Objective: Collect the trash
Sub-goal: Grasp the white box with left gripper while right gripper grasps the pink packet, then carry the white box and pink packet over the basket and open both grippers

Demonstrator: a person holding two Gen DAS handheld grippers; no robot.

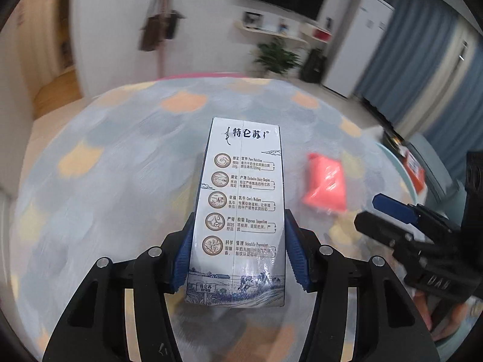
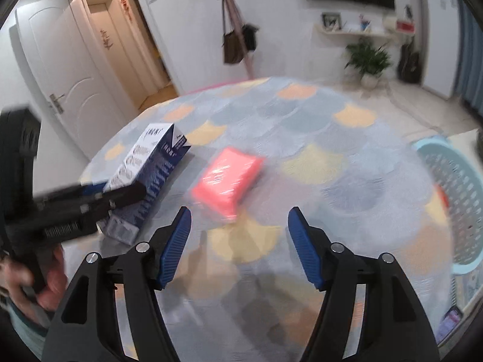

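Your left gripper (image 1: 238,250) has its blue ribbed pads against both sides of the tall white and navy milk carton (image 1: 241,211), pinching it where it lies on the round table (image 1: 120,150) with the pastel scalloped cloth. Your right gripper (image 2: 238,241) stands spread with nothing between its fingers, hovering just short of the pink plastic-wrapped packet (image 2: 229,178) (blurred here), which lies flat beside the carton. A pale teal perforated plastic basket (image 2: 452,187) sits at the table's right edge.
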